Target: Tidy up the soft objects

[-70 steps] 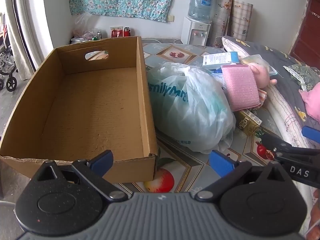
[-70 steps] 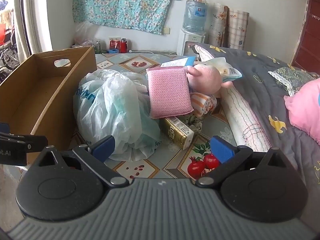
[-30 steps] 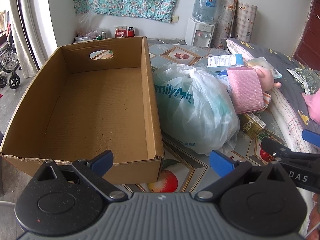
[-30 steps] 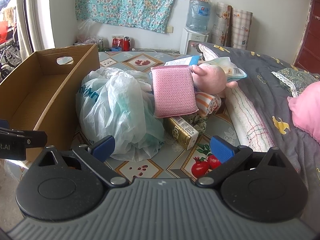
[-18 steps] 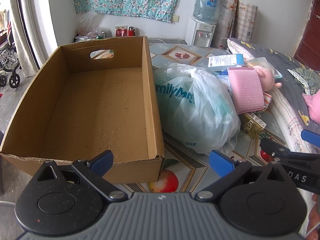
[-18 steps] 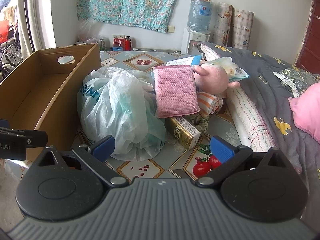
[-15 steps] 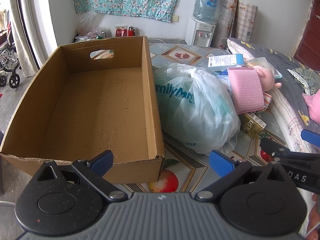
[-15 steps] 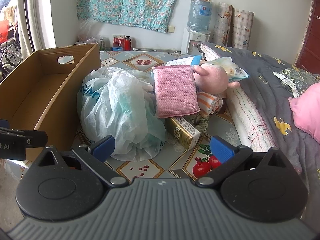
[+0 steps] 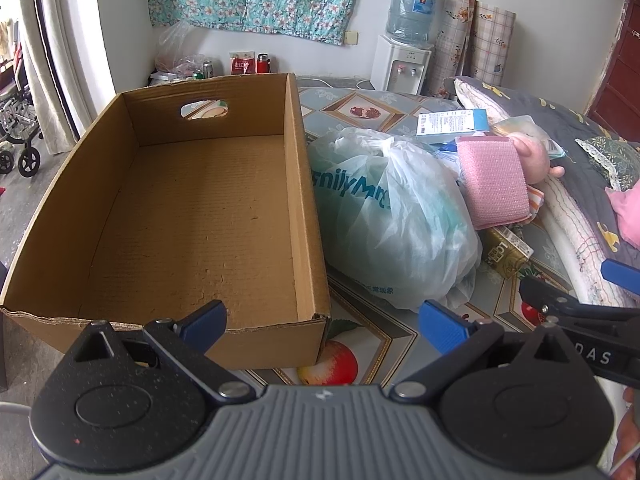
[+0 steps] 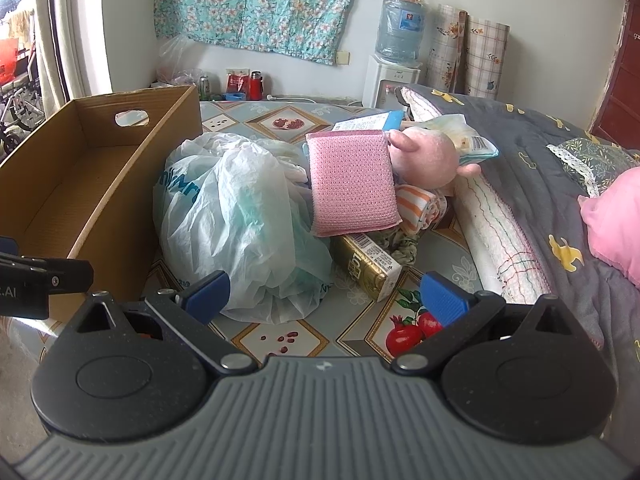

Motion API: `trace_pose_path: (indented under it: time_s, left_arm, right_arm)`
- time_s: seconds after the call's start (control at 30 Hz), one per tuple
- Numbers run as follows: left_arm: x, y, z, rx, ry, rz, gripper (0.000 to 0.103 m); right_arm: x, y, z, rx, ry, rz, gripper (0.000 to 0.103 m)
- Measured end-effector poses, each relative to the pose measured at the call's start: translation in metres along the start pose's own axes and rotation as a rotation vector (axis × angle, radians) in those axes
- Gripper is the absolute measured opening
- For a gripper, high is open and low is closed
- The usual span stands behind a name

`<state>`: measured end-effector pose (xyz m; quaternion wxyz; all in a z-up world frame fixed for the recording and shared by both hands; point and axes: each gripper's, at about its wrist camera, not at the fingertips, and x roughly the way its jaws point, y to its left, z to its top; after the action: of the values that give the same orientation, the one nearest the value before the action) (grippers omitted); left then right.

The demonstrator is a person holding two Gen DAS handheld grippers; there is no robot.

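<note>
Left wrist view: left hand-held gripper (image 9: 322,318) wide, holding nothing; cardboard box (image 9: 298,184) just beside plastic bag (image 9: 384,216).
Right wrist view: right hand-held gripper (image 10: 324,292) wide, unladen; pink sponge (image 10: 352,182) leans on the bag. I'd pinch its edge squarely.

Cardboard box (image 9: 192,216): we find its interior bare and open from above. Plastic bag (image 9: 392,220): bulky, pressed against the box's right wall, blocking our low passage there. Pink pad (image 10: 352,180), plush toy (image 10: 424,160), gold carton (image 10: 368,264): crowded behind the bag. Floor mat (image 10: 304,336) in front: passable.
</note>
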<state>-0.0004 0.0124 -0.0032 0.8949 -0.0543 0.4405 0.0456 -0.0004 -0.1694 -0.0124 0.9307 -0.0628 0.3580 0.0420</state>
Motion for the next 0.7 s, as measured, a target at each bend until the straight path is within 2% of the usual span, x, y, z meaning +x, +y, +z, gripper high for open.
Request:
trace_pose_path:
  time_s: [0.53, 0.7]
  left_arm:
    - [0.006, -0.001, 0.001, 0.003, 0.014, 0.000, 0.103]
    - [0.004, -0.007, 0.001, 0.027, -0.028, 0.002, 0.103]
  right_arm:
    - [0.006, -0.001, -0.001, 0.006, 0.006, 0.002, 0.102]
    - [0.005, -0.016, -0.007, 0.054, -0.011, 0.004, 0.102]
